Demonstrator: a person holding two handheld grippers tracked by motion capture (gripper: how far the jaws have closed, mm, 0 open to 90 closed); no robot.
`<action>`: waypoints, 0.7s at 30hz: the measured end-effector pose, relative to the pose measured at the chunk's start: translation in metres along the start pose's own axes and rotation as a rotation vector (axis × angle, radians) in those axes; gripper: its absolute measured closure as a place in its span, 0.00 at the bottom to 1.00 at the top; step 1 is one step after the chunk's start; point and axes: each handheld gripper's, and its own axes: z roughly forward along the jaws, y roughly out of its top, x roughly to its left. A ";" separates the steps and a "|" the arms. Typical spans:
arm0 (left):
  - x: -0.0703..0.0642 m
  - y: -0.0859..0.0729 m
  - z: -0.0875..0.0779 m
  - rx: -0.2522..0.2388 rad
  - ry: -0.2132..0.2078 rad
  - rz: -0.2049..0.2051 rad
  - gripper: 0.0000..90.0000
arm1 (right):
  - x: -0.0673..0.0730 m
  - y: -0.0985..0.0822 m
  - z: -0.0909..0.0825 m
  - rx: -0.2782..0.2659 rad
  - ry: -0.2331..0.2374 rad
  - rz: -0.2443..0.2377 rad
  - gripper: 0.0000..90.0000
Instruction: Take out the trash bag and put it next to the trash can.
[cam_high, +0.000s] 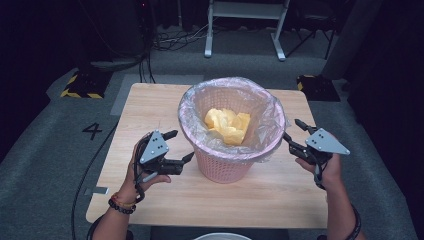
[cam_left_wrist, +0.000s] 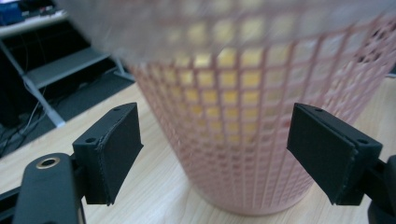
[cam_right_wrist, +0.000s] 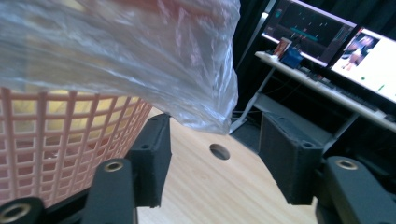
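A pink mesh basket (cam_high: 222, 167) stands mid-table, lined with a clear plastic bag (cam_high: 186, 107) folded over its rim. Crumpled yellow material (cam_high: 227, 125) lies inside. My left gripper (cam_high: 182, 145) is open beside the basket's left wall; in the left gripper view its jaws (cam_left_wrist: 222, 144) frame the mesh (cam_left_wrist: 233, 116) without touching it. At the basket's right, my right gripper (cam_high: 292, 128) is open near the bag's overhanging edge. In the right gripper view the bag's loose flap (cam_right_wrist: 140, 60) hangs just above and ahead of the gripper (cam_right_wrist: 219, 158), with the basket wall (cam_right_wrist: 60, 135) to the left.
The wooden table (cam_high: 150, 105) has bare room on every side of the basket, and a small hole (cam_right_wrist: 219, 151) in its top. Beyond it are a white desk frame (cam_high: 245, 25), cables on the floor and monitors (cam_right_wrist: 327, 32). A pale rim (cam_high: 222, 236) shows at the near edge.
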 end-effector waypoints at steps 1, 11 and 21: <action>-0.001 0.002 -0.001 -0.005 -0.006 0.005 0.20 | 0.001 0.001 0.000 -0.006 0.003 -0.003 0.54; -0.009 0.015 -0.003 -0.057 0.018 0.019 0.29 | 0.002 0.008 0.001 -0.013 0.014 -0.045 0.78; -0.014 0.020 -0.008 -0.053 0.058 0.076 0.69 | 0.003 0.014 -0.009 -0.058 0.011 -0.078 0.99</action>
